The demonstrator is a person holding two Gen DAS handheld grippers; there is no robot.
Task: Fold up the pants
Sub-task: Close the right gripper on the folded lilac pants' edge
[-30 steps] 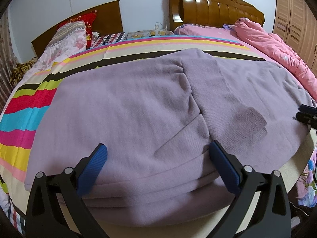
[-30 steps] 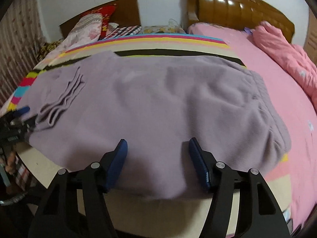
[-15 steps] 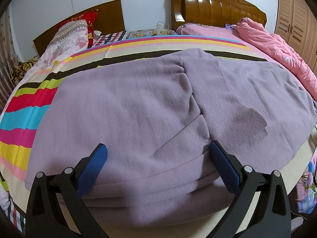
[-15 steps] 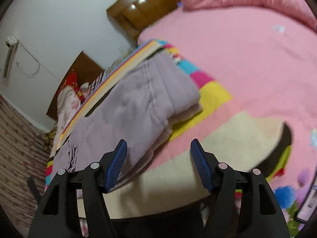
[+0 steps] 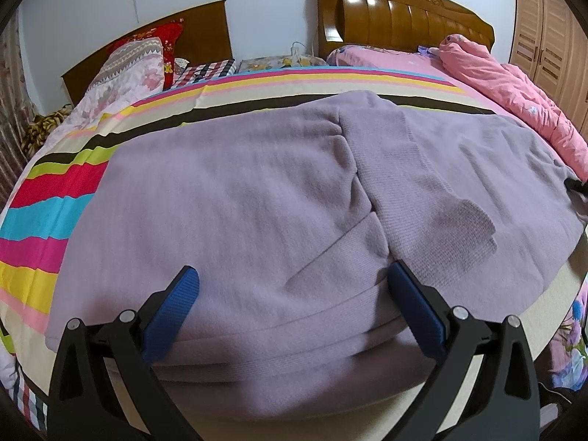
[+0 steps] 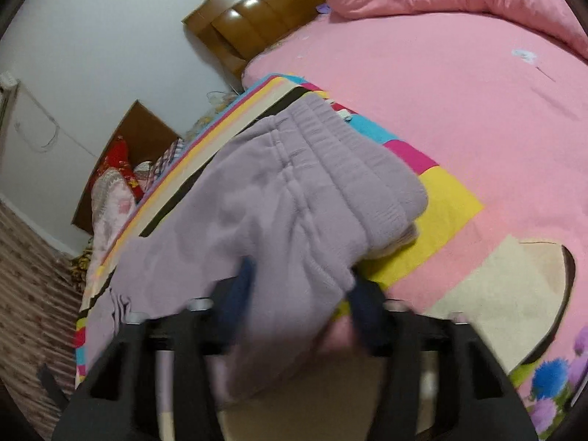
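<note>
**A:** Status on the fold?

**B:** I see the pants [image 5: 257,198] spread flat across the striped sheet [image 5: 33,217] at the near edge of the bed. Lilac fleece, already doubled leg over leg by the look of the layered hems. Waistband end sits toward the pink bedsheet [image 6: 459,84], cuffs toward the other side.

**A:** Grippers?

**B:** Left gripper [image 5: 294,294] hovers over the cuff end, jaws spread wide, nothing pinched; the fabric lies under and between the blue pads [image 5: 172,308] but they don't press it. Right gripper [image 6: 299,294] is at the near corner of the waistband [image 6: 330,169]. Its jaws have just been closing and a bunch of fleece sits between them. The frame is motion-blurred, but the cloth looks pinched there, so I read it as gripping the pants.

**A:** So which step?

**B:** Grasp phase for the crosswise fold, I'd say. Right has its corner, left hasn't taken its own yet.

**A:** Next?

**B:** I'd confirm the right grip catches all layers, not only the top one. Then one end needs lifting and carrying over to the other, keeping the edges aligned. Fleece is thick and slippery, so layers may shear.
</note>
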